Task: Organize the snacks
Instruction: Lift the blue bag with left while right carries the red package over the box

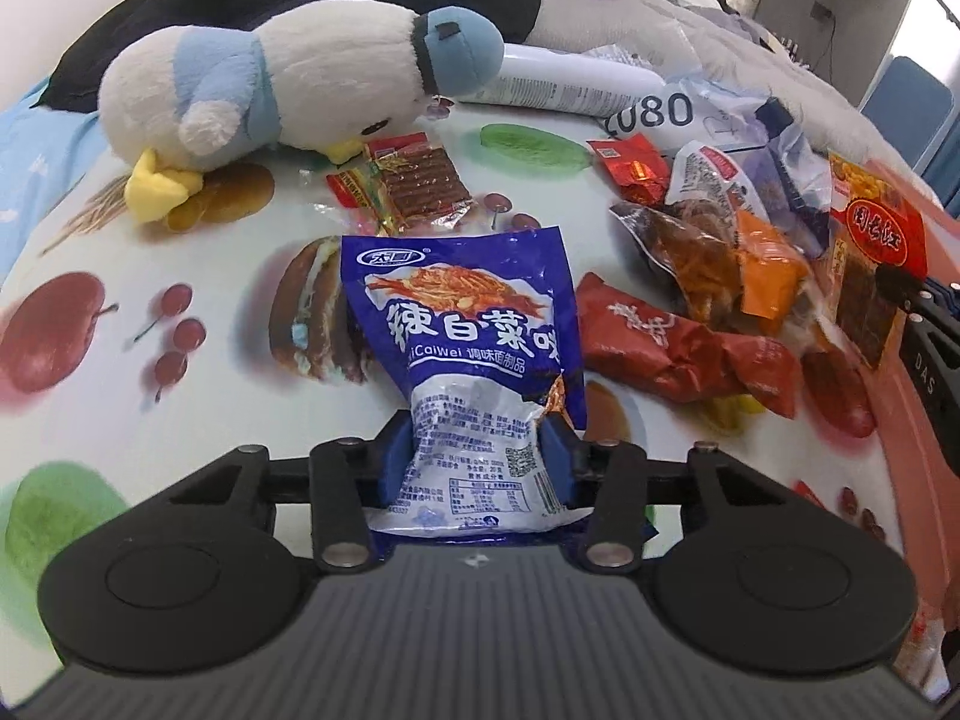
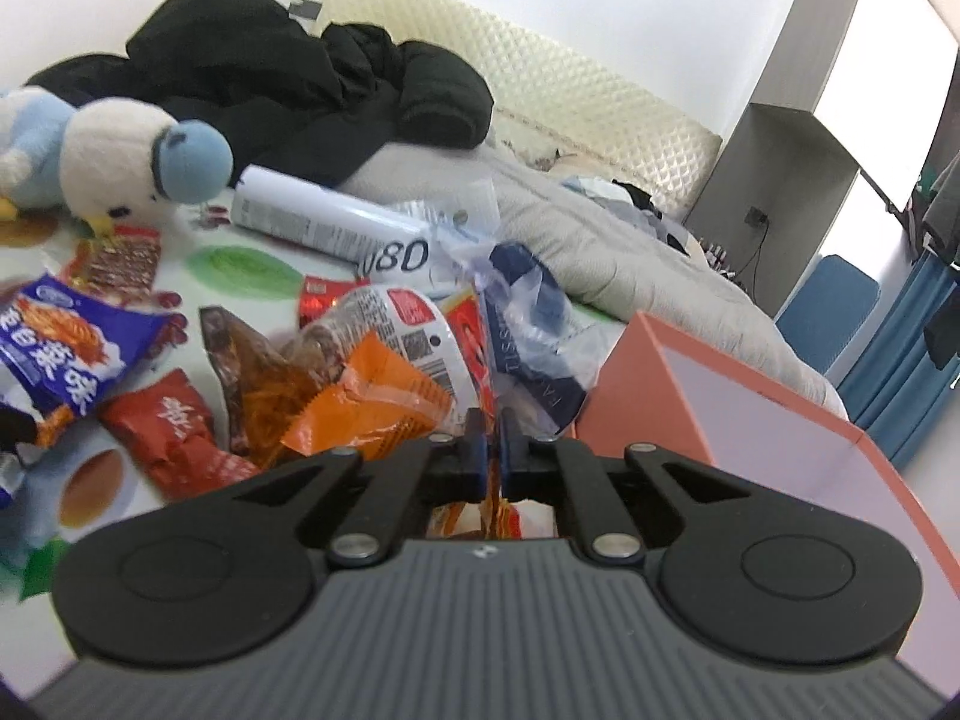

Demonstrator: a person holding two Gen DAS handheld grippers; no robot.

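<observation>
Blue snack bag [image 1: 465, 324] pinched in the left claw [image 1: 477, 459]; right claw [image 2: 492, 447] nips a red packet [image 1: 873, 276].

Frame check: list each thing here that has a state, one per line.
Left gripper: shut on the blue-and-white foil snack bag, crumpling its lower end.
Right gripper: shut on a thin red-and-yellow flat snack packet.
Pink cardboard box: open-topped.
White-and-blue plush bird: lying sideways.

Both wrist views sat low and close over the printed cloth [image 1: 180, 420], facing the far wall; they shared the plush bird [image 1: 270, 90] [image 2: 120, 150] and snack pile [image 1: 720, 276] [image 2: 336, 372].
</observation>
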